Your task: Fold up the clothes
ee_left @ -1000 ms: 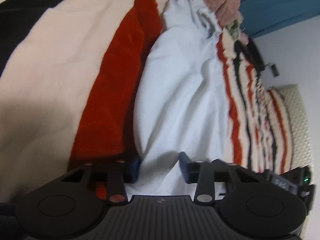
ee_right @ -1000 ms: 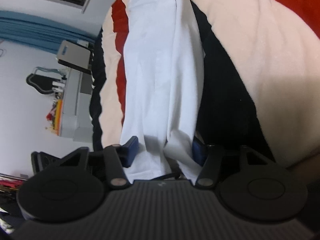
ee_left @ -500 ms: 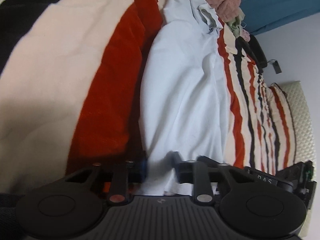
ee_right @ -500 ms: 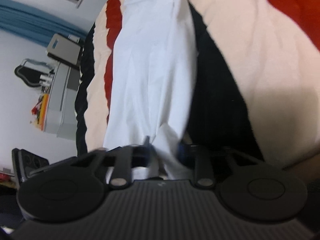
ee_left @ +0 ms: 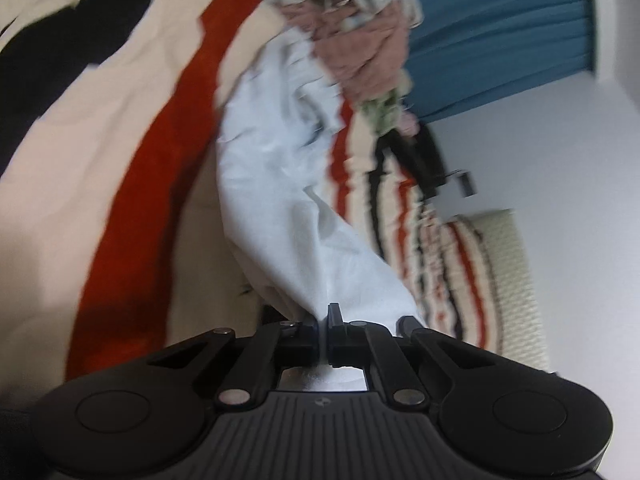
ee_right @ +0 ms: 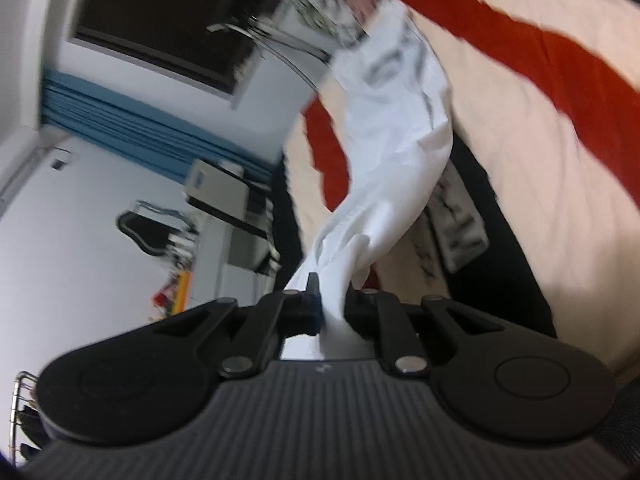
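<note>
Both claws, left claw (ee_left: 323, 334) and right claw (ee_right: 331, 312), are clamped on the white shirt (ee_left: 280, 184), lifting its edge off the bed (ee_left: 100, 152); next, carry it over evenly.

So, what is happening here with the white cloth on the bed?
A person is folding clothes with a gripper in each hand. The left gripper and the right gripper are each shut on an edge of the white garment, which stretches away from them over the striped blanket. Its far end lies by a pile of other clothes. No fold is finished yet.
</note>
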Motion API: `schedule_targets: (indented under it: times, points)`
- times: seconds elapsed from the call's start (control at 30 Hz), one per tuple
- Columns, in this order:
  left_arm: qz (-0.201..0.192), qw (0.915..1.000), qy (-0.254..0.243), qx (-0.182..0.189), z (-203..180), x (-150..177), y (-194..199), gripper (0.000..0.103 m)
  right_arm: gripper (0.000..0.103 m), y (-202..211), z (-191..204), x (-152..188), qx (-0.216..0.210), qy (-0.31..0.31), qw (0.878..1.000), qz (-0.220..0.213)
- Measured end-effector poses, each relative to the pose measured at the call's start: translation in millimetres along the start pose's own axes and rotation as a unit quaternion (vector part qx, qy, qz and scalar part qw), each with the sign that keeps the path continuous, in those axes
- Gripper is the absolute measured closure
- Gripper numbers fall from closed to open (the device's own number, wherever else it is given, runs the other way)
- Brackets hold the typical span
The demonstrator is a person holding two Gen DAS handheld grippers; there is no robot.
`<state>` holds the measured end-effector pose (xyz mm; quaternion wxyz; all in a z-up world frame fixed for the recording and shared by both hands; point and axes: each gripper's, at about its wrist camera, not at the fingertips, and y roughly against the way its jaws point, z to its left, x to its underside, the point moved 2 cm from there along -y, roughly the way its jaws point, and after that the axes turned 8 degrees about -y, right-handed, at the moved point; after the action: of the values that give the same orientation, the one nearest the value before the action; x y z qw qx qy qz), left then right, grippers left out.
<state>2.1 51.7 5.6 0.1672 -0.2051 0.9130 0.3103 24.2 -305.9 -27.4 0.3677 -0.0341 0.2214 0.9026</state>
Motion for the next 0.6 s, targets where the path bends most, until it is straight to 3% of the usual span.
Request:
schedule_targets:
  times: [0.13,0.23,0.43,0.6]
  points:
    - [-0.007,0.9996,-0.029,0.005,-33.3,1.3,24.3,0.1,0.093,20.4,24.1,1.4,-0.013,0.028,0.999,-0.017]
    - [0.002,0.9994,-0.034,0.008,-42.3,19.5,39.0,0.1,0.093,36.2,24.2,13.0,-0.011,0.039,0.999,-0.013]
    - [0.048,0.9987,-0.017,-0.003,-27.2,82.2,75.3,0.1,0.093,69.0,-5.2,61.5,0.015,0.046,0.999,0.012]
    - [0.069,0.9974,0.014,-0.015,-6.5,101.9,63.9,0.1,0.093,71.3,-28.6,78.9,0.036,0.03,0.999,0.011]
